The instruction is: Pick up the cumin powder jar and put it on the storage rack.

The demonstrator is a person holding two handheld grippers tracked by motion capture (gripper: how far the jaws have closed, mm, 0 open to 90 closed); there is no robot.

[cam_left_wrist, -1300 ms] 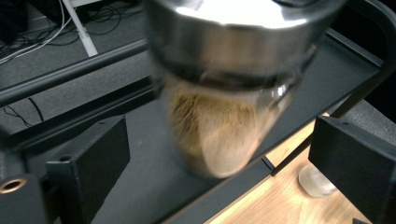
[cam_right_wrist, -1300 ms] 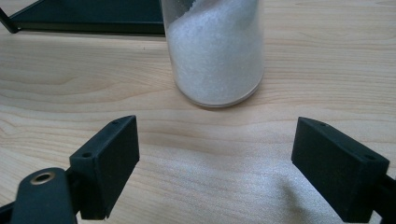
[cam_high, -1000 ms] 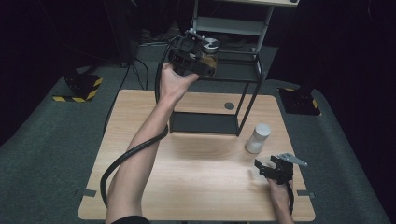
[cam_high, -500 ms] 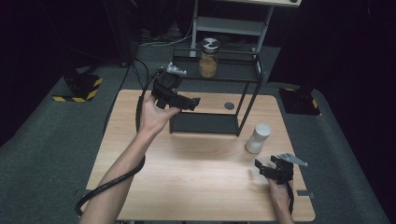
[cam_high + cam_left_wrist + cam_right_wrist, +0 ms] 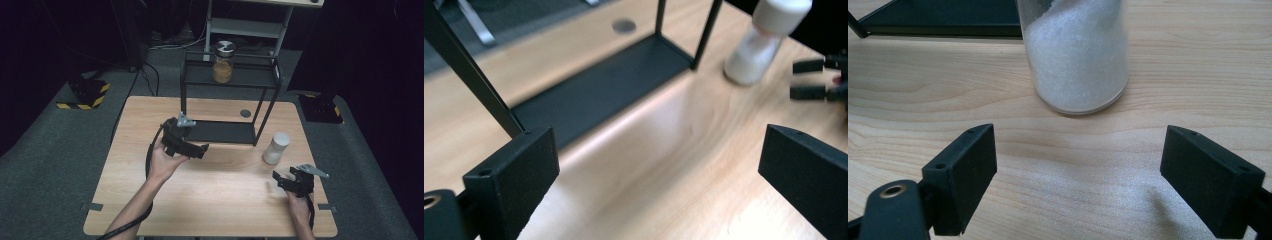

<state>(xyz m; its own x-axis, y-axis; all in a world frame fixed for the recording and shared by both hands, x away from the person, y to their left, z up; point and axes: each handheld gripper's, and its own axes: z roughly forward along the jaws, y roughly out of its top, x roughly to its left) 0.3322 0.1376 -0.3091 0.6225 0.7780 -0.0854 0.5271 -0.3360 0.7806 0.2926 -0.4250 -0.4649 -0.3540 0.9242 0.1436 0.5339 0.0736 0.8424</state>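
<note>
The black 2-tier rack (image 5: pixel 227 102) at the far side of the table (image 5: pixel 220 210) already carries 1 jar: the amber-filled jar (image 5: pixel 223 62) stands upright on its top shelf, well above and beyond the left gripper (image 5: pixel 192 149). So that part looks done. Left to do, as I judge it, is the white-powder jar (image 5: pixel 1075 52), upright on the table just ahead of the right gripper (image 5: pixel 286 181), whose jaws stand apart and empty.

Against 1 second earlier, the left gripper has let go of the amber jar at the top shelf and dropped to table level in front of the rack; its jaws have just been opening and hold nothing. The right gripper has not shifted.
</note>
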